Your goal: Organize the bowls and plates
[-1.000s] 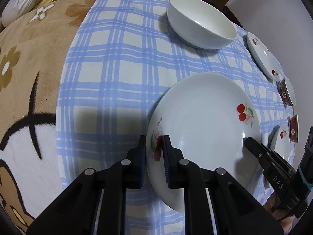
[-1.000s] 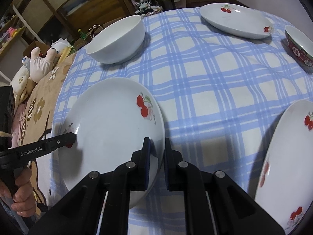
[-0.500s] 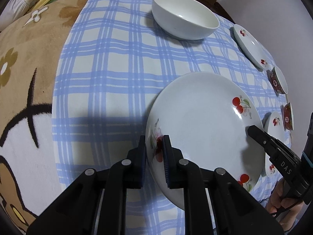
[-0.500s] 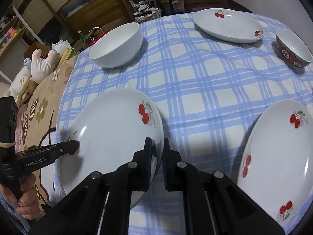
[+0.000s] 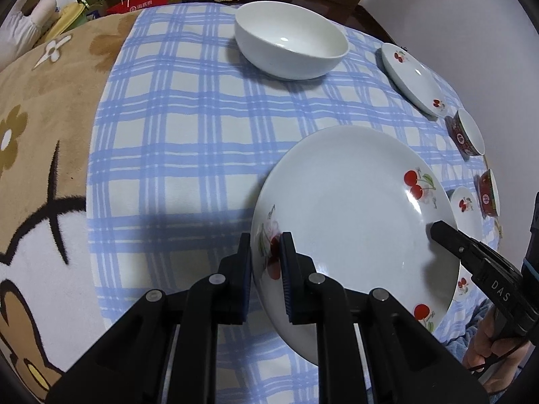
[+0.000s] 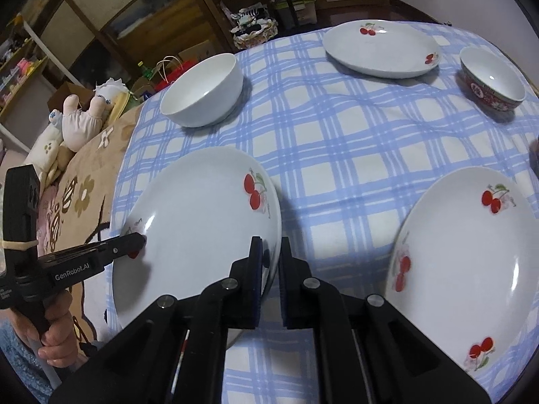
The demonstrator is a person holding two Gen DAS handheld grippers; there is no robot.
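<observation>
The plate (image 5: 353,208) hangs tilted above the cloth (image 5: 175,128), pinched at opposite rim points: the left gripper (image 5: 266,262) clamps its cherry edge at 9 o'clock in the left view, and the right gripper (image 6: 268,269) bites the rim opposite. Two grips likely keep so wide a dish from swinging. At 12 o'clock in the left view sits a white bowl (image 5: 291,43). A second plate (image 6: 465,256) lies at 3 o'clock in the right view, a probable stacking spot. A third plate (image 6: 380,48) and red bowl (image 6: 490,79) lie farther off.
</observation>
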